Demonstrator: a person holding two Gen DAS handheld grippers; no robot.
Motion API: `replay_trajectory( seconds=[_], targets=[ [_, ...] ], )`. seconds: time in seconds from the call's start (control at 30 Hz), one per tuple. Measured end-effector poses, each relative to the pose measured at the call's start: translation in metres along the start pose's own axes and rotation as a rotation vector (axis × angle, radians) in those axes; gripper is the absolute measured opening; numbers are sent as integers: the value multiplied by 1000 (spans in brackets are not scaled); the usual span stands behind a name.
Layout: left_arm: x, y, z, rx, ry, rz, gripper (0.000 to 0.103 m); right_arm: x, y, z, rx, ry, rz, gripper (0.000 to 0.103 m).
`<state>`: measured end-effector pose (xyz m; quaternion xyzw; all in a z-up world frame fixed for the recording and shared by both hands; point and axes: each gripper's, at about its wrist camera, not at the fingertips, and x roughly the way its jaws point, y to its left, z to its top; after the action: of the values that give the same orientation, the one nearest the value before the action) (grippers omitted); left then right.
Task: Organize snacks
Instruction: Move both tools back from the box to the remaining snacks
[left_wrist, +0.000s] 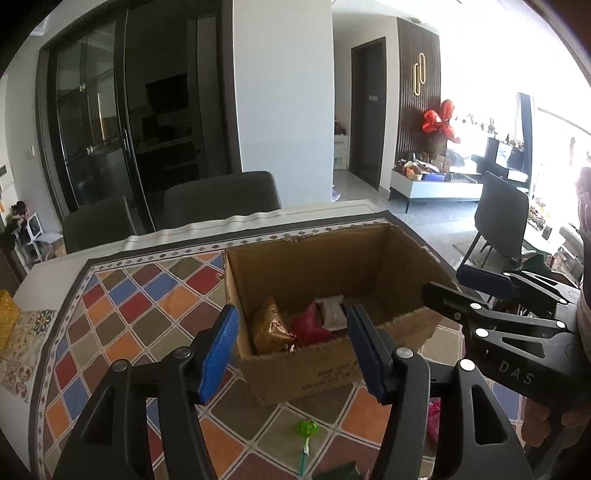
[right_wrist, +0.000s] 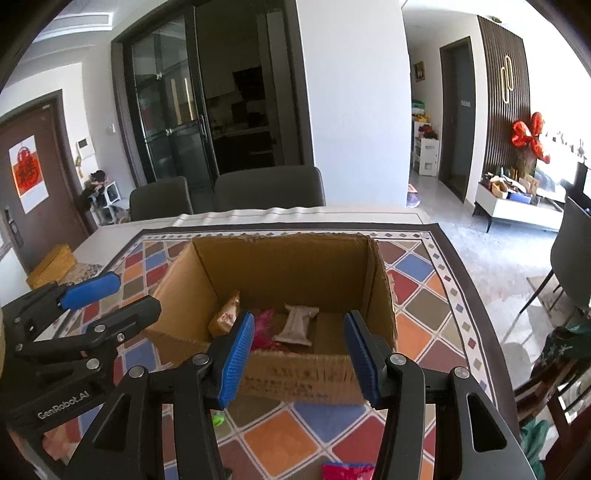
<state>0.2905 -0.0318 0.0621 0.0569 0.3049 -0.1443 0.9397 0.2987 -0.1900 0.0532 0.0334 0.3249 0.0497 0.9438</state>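
Note:
An open cardboard box (left_wrist: 314, 266) (right_wrist: 280, 266) stands on the patterned tablecloth. Inside lie a gold packet (left_wrist: 269, 328) (right_wrist: 225, 314), a red packet (left_wrist: 310, 326) (right_wrist: 264, 326) and a pale wrapped bar (left_wrist: 332, 312) (right_wrist: 297, 323). My left gripper (left_wrist: 291, 308) (right_wrist: 129, 291) hangs open over the box's near left corner, nothing between its blue pads. My right gripper (right_wrist: 299, 315) (left_wrist: 458, 284) is open over the near wall, also empty. On the cloth in front of the box lie a green lollipop (left_wrist: 307, 428) (right_wrist: 218, 420) and a pink packet (right_wrist: 347, 470) (left_wrist: 434, 417).
Two grey chairs (left_wrist: 221, 199) (right_wrist: 269, 188) stand behind the table's far edge. A yellow box (right_wrist: 51, 266) (left_wrist: 7, 317) sits at the table's left end. A dark chair (left_wrist: 500, 218) stands off the right side. A dark green packet (left_wrist: 340, 472) peeks in at the bottom.

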Motion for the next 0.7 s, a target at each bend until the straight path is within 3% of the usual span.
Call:
replay_trajectory(
  seconds=[0.4,0.7],
  targets=[
    [-22,-14,-38,-5,12,3,64,-29,-6,-40,7,-7,-22,55],
    [-35,-22,-75,-23,20,9,64,-37,-12,-74,18,48,-64,58]
  ],
)
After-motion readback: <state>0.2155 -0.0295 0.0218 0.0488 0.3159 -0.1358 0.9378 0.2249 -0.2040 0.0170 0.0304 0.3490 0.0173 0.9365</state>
